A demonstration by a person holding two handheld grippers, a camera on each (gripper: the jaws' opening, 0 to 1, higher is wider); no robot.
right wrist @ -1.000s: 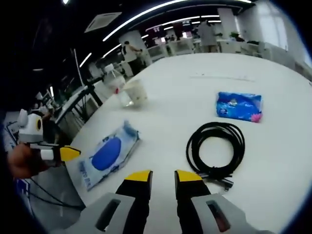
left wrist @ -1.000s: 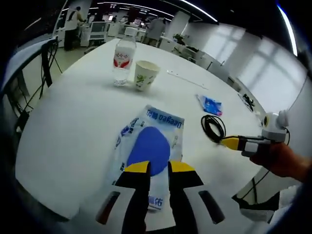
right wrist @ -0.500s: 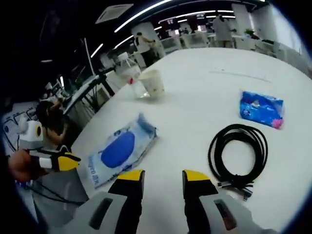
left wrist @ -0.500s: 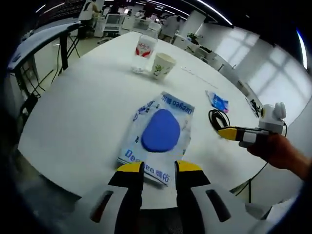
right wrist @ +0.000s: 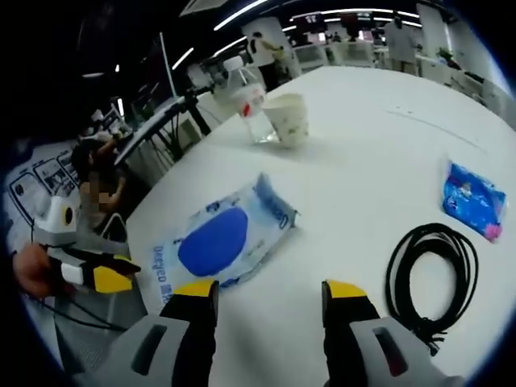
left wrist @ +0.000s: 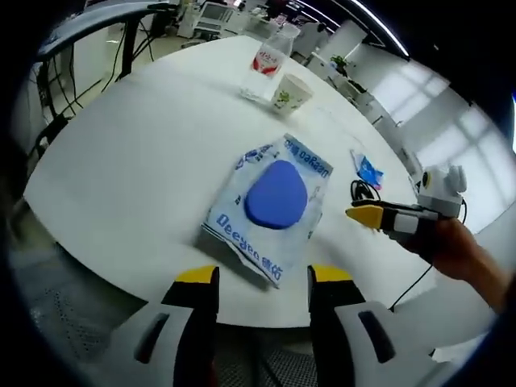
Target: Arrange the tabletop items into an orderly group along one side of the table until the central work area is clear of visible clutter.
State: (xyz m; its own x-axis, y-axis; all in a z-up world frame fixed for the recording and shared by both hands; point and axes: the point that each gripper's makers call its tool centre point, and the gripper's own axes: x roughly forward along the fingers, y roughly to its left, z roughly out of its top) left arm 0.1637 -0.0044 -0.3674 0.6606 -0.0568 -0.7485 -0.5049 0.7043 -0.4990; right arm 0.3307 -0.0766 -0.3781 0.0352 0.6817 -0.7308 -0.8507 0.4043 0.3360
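Hovering wide open and empty just off the near edge of the flat white wet-wipe pack with the blue oval lid [left wrist: 276,200], the left gripper [left wrist: 260,284] and right gripper [right wrist: 269,292] risk nudging that overhanging pack off the round white table [left wrist: 137,153].

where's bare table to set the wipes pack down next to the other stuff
Bare tabletop lies between the wet wipes pack and the paper cup beside the water bottle. Another free patch sits between cup and blue tissue packet. It is crowded near the coiled black cable.
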